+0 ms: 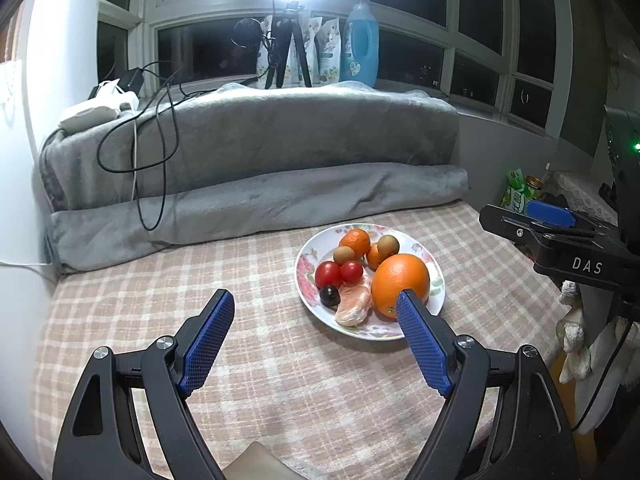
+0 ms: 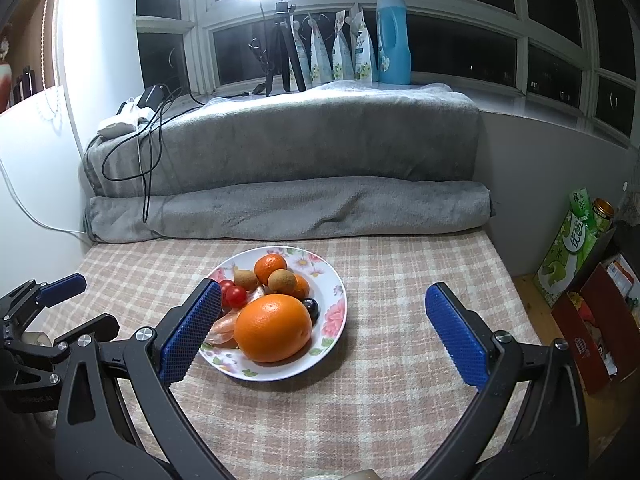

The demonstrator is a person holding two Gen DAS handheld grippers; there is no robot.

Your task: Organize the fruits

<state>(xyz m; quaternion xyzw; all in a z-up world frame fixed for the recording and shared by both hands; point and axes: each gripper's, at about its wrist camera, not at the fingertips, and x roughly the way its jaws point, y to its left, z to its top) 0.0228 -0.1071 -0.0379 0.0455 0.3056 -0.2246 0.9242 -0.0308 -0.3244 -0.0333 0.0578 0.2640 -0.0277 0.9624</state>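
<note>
A flowered white plate [image 1: 308,270] [image 2: 334,280] stands on the checked tablecloth and holds the fruit. A large orange [image 1: 400,276] [image 2: 272,328] lies at its near side, with two small mandarins [image 1: 355,241] [image 2: 271,266], two brown longans [image 1: 388,246] [image 2: 282,280], two cherry tomatoes [image 1: 328,274] [image 2: 236,295], a dark grape [image 1: 329,295] [image 2: 311,307] and a peeled mandarin [image 1: 354,306] [image 2: 222,330] around it. My left gripper [image 1: 316,300] hovers open, short of the plate and to its left. My right gripper [image 2: 324,292] is open too, in front of the plate, nothing between its fingers.
A rolled grey blanket [image 1: 256,204] [image 2: 288,208] lies behind the plate, with a higher blanket-covered ledge, cables, a tripod lamp [image 2: 280,48] and a blue bottle [image 2: 394,36] beyond. A green carton [image 2: 568,248] and boxes stand off the table's right edge.
</note>
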